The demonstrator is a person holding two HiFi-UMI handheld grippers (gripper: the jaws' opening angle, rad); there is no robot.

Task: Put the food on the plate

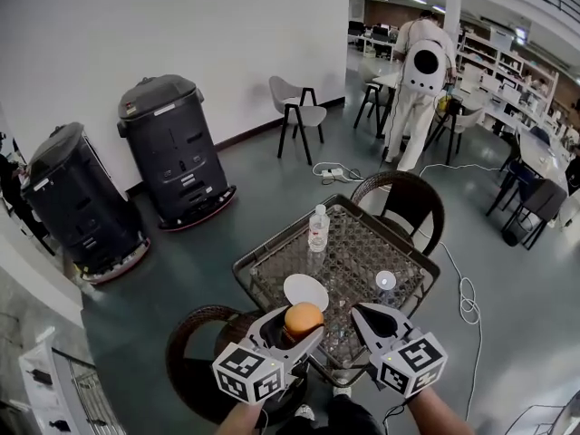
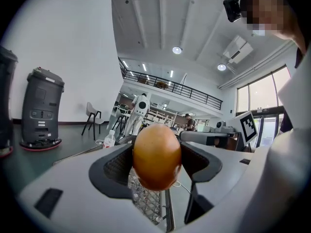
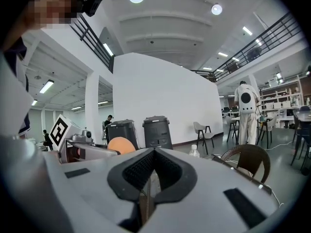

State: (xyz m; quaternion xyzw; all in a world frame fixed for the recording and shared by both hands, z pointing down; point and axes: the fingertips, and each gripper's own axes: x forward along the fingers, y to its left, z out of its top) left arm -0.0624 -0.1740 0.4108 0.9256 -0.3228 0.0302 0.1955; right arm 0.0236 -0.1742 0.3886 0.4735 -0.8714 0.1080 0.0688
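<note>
A round orange food piece [image 1: 303, 318] [image 2: 156, 157] is clamped in my left gripper [image 1: 301, 323] [image 2: 156, 161], held above the near edge of the wicker-top table [image 1: 272, 256]. A white plate [image 1: 305, 291] lies on the table just beyond it. My right gripper [image 1: 368, 316] [image 3: 151, 171] hovers to the right of the left one, jaws pressed together with nothing between them. From the right gripper view the orange food piece [image 3: 121, 145] shows at the left.
A water bottle [image 1: 318, 227] stands at the table's far side and a small white lid or cup [image 1: 386, 280] at its right. Wicker chairs [image 1: 404, 201] stand behind and in front of the table. Two dark bins [image 1: 172, 148] stand by the wall; a person [image 1: 419, 84] works far back.
</note>
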